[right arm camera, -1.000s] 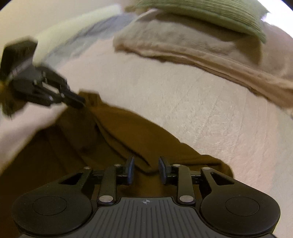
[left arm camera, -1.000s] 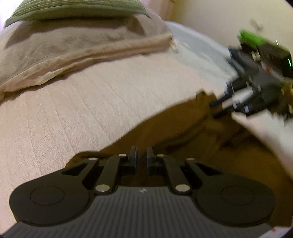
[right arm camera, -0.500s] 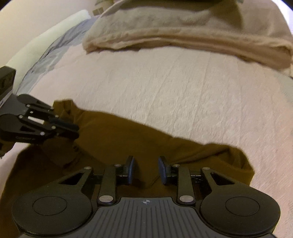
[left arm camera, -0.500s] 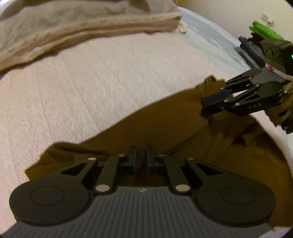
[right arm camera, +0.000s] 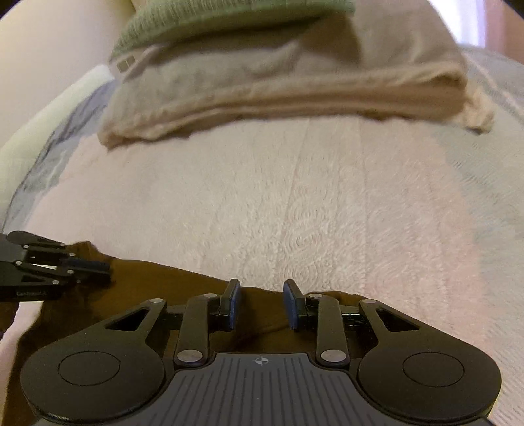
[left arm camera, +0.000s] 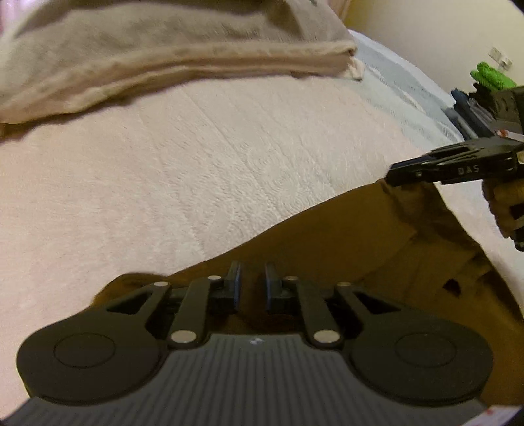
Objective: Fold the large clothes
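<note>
Since a second ago both views have swung lower over the bed, so the pink cover fills more of each picture, and the green cushion has slid out of my left view. One brown garment lies on the bed, its far edge running straight across in front of me, with rumpled folds toward the right side of my left view.

My left gripper sits low over the near part of the garment. Its jaws stand a narrow gap apart, with brown cloth showing in the gap. Whether the pads actually pinch that cloth I cannot tell. From the right view the left gripper shows side-on at the garment's left corner, tips over the cloth.

My right gripper has its two blue pads clearly apart, partly open, with the garment's edge lying between and under them. I see no pad pressing on it. From the left view the right gripper is seen edge-on at the garment's far right corner, a hand behind it.

Beyond the garment I count one folded beige blanket across the head of the bed, with the cushion on top. One bright green thing shows at the right edge, too blurred to name.
</note>
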Available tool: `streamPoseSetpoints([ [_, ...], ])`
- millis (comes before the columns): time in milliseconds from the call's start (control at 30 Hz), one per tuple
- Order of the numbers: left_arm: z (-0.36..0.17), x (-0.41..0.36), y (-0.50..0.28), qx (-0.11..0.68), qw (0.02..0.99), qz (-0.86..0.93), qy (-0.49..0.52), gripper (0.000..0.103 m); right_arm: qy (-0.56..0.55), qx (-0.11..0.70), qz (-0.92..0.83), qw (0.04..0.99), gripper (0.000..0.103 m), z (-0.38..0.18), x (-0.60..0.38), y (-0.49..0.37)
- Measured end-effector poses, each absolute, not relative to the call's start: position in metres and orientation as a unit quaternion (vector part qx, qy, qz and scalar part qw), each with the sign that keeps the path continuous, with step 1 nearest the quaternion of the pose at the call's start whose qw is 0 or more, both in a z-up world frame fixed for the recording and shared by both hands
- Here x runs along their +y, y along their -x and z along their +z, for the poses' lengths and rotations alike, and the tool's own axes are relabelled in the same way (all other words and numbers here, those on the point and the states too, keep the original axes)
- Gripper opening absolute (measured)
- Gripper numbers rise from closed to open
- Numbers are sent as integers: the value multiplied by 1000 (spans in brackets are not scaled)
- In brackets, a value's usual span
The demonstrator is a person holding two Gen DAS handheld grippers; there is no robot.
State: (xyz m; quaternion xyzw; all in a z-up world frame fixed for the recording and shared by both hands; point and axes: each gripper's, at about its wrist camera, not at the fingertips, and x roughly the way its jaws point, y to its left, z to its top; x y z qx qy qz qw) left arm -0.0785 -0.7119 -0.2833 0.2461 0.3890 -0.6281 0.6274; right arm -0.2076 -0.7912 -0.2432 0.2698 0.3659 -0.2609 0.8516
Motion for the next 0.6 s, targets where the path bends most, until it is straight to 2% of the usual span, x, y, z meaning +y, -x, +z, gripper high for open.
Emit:
streamPoseSetpoints([
  [133, -265, -671, 86, 401, 640, -611, -236, 9, -283, 358, -253, 853, 27, -230, -758, 230],
  [267, -277, -632, 101, 438, 638, -583, -248, 9, -321, 403, -274, 812, 29, -253, -734, 250],
  [333, -275, -614, 109, 438, 640, -580, -251, 9, -320, 399, -296, 807, 30, -249, -722, 262],
  [400, -267, -595, 115, 440, 644, -574, -247, 9, -312, 391, -309, 809, 34, -231, -706, 271],
  [467, -256, -573, 119, 442, 648, -572, -242, 9, -301, 390, -315, 811, 44, -213, -684, 279],
  [600, -234, -528, 141, 439, 638, -581, -251, 9, -283, 399, -315, 813, 54, -178, -621, 298],
])
